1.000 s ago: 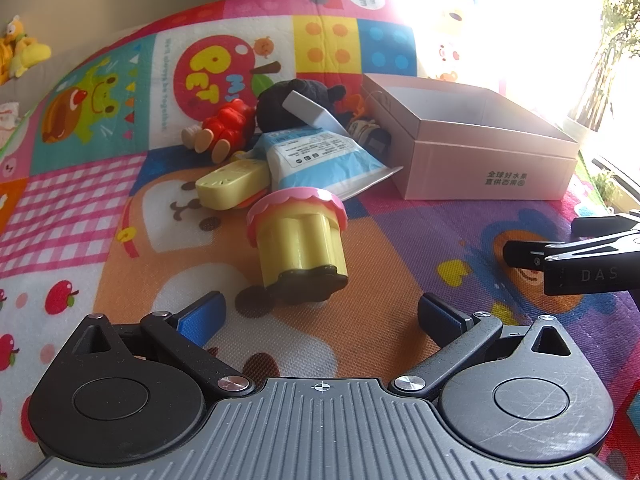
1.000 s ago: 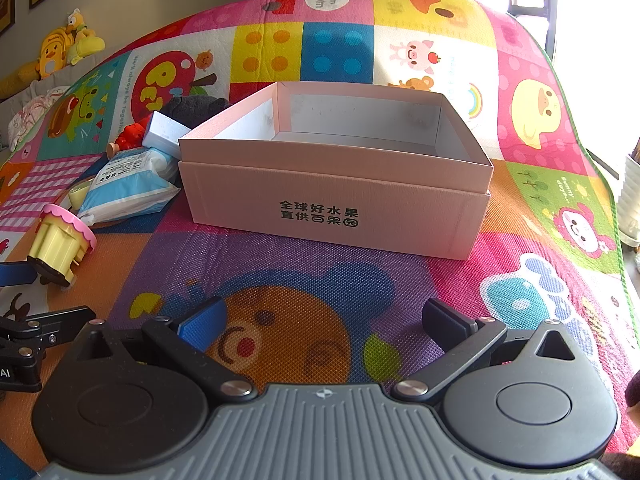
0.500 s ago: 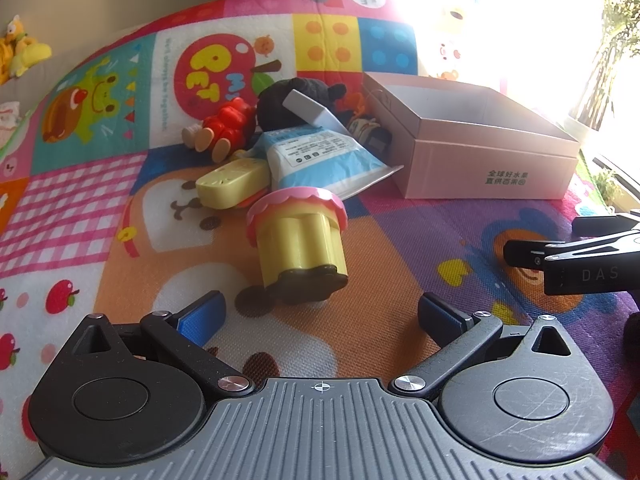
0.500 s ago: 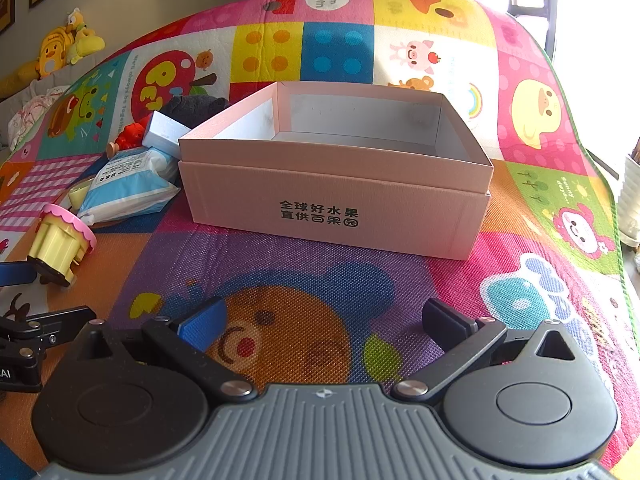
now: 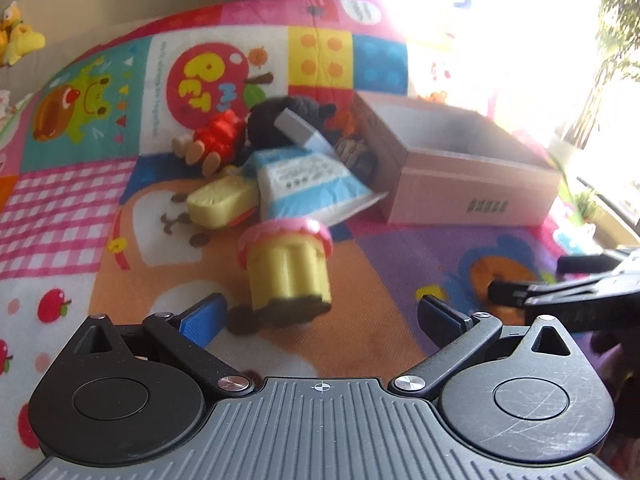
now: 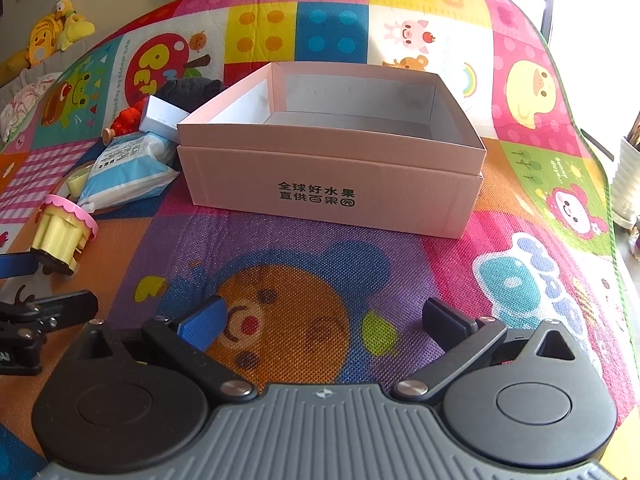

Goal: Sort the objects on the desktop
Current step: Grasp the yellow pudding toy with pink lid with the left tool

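A yellow toy cupcake with a pink rim [image 5: 286, 268] lies on its side on the play mat, just ahead of my open, empty left gripper [image 5: 320, 312]. Behind it lie a pale yellow block [image 5: 220, 202], a blue-white wipes packet [image 5: 308, 184], a red toy [image 5: 216, 140], a black plush [image 5: 272, 124] and a small grey box [image 5: 294, 126]. An open, empty pink cardboard box [image 6: 336, 160] stands ahead of my open, empty right gripper [image 6: 322, 320]. The cupcake [image 6: 64, 228] shows at the left of the right wrist view.
The colourful play mat [image 6: 304, 264] covers the whole floor. Yellow plush toys [image 6: 52, 36] sit at its far left edge. A white pot [image 6: 628, 184] stands past the mat's right edge. The right gripper's fingers [image 5: 560, 288] reach in from the right of the left wrist view.
The left gripper has moved forward towards the cupcake and its view is blurred. The right gripper has hardly moved.
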Tool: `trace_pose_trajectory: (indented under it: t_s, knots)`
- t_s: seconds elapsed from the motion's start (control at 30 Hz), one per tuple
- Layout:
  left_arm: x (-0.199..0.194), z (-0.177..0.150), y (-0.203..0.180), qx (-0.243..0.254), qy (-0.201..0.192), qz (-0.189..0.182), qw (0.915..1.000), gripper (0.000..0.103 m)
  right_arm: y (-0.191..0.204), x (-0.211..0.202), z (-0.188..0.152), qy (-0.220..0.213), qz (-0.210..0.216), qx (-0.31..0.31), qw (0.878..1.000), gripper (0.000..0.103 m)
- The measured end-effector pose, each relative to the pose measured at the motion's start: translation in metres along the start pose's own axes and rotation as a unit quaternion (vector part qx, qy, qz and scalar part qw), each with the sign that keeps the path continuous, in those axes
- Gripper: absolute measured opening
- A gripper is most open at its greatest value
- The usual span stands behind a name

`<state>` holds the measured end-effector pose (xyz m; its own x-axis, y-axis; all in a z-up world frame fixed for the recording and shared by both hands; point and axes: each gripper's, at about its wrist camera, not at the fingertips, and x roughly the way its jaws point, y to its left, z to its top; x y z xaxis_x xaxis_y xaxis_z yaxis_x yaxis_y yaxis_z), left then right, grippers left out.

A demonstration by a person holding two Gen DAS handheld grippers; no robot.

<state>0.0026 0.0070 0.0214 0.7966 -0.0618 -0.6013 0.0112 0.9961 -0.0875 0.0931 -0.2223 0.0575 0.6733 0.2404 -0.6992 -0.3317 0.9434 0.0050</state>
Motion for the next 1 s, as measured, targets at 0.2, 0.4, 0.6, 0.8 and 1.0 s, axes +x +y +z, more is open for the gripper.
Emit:
trace_pose_trajectory:
  t_s: [0.2,0.4,0.6,0.8,1.0]
  knots:
    - [0.018,0.033,-0.002,0.023,0.004,0.048,0.9986,0.103,-0.001,-0.001,-0.002,-0.006,0.0,0.002,1.0,0.103]
    - [0.032,0.032,0.009,-0.002,0.054,0.023,0.9983,0.071,-0.001,-0.002,-0.002,-0.01,0.0,0.004,1.0,0.103]
    - [0.016,0.027,0.006,0.012,0.018,0.012,0.9997,0.061,-0.002,-0.002,-0.002,-0.01,0.0,0.004,1.0,0.103]
    - [-0.02,-0.001,-0.001,0.064,-0.028,0.028,0.9971,0.061,-0.002,-0.002,-0.003,-0.01,0.0,0.004,1.0,0.103]
    - [-0.027,-0.02,0.019,0.021,-0.003,0.034,0.9992,0.072,0.007,-0.003,0.004,-0.007,0.032,-0.034,0.999,0.103]
